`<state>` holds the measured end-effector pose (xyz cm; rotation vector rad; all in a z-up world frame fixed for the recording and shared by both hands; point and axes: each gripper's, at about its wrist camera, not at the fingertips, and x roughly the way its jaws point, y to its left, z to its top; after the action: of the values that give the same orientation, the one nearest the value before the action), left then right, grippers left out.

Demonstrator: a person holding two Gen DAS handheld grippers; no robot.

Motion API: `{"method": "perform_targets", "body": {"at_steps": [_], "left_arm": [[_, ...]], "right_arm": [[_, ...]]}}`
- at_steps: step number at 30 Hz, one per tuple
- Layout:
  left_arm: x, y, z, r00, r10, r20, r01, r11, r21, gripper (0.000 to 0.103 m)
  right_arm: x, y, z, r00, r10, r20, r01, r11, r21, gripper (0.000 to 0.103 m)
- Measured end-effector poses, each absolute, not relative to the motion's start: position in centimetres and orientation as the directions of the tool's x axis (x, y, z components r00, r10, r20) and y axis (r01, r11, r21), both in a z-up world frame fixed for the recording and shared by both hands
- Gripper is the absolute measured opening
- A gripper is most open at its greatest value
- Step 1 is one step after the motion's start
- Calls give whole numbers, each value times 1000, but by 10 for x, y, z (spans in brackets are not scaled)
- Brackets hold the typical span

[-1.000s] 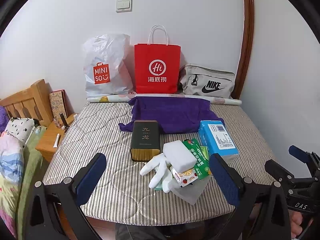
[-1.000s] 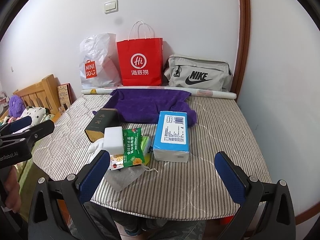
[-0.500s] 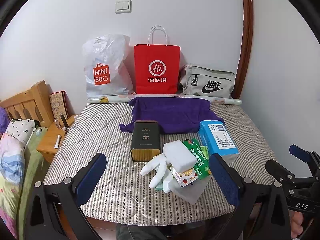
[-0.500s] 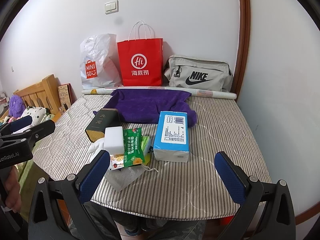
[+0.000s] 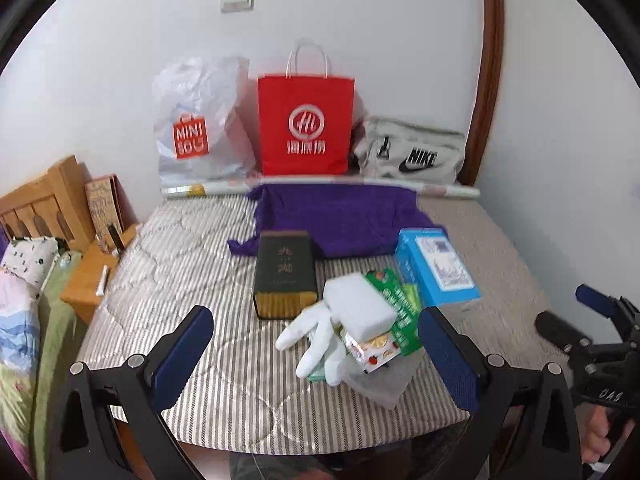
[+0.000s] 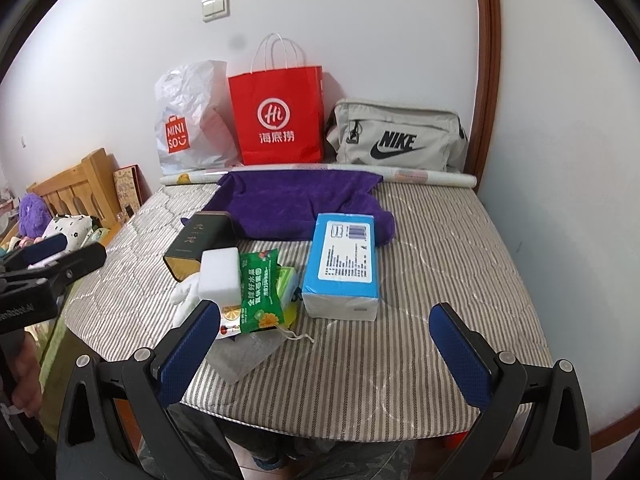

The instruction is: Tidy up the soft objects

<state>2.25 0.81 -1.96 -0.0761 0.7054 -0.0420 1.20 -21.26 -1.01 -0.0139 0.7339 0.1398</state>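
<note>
On the striped mattress (image 5: 180, 264) lies a heap: a white sponge block (image 5: 358, 306) (image 6: 219, 274), a white glove (image 5: 316, 338) (image 6: 186, 292), a green snack packet (image 5: 394, 300) (image 6: 259, 286) and a clear plastic bag (image 6: 244, 354). A blue tissue pack (image 5: 438, 270) (image 6: 344, 264) lies to their right, a dark tea tin (image 5: 285, 274) (image 6: 198, 238) to their left, a purple towel (image 5: 340, 214) (image 6: 296, 200) behind. My left gripper (image 5: 316, 354) and right gripper (image 6: 324, 344) hover open at the near edge, empty.
Against the wall stand a white Miniso bag (image 5: 198, 124), a red paper bag (image 5: 306, 120) and a grey Nike pouch (image 6: 396, 140), with a paper roll (image 6: 432, 178) before them. A wooden headboard (image 5: 38, 204) and bedding are on the left.
The left gripper's view has shifted slightly with motion blur; the objects on the mattress have not moved. Both grippers remain open.
</note>
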Motion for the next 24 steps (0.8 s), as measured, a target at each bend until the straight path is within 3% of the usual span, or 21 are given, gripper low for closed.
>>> {"method": "perform_targets", "body": {"at_steps": [5, 8, 13, 16, 24], "left_arm": [[41, 0, -49, 731, -171, -661, 54, 980, -194, 96], [53, -10, -62, 719, -135, -681, 49, 988, -144, 96], [76, -26, -82, 601, -142, -787, 80, 990, -118, 96], [90, -34, -89, 573, -165, -803, 88, 986, -140, 96], [120, -52, -101, 561, -51, -826, 32, 999, -40, 96]], "right_arm": [[22, -217, -25, 724, 124, -679, -136, 990, 37, 103], [28, -218, -35, 709, 134, -692, -142, 989, 45, 103], [41, -220, -54, 687, 139, -713, -154, 987, 44, 103], [48, -224, -65, 674, 139, -726, -150, 987, 50, 103], [67, -237, -89, 638, 145, -756, -142, 987, 70, 103]]}}
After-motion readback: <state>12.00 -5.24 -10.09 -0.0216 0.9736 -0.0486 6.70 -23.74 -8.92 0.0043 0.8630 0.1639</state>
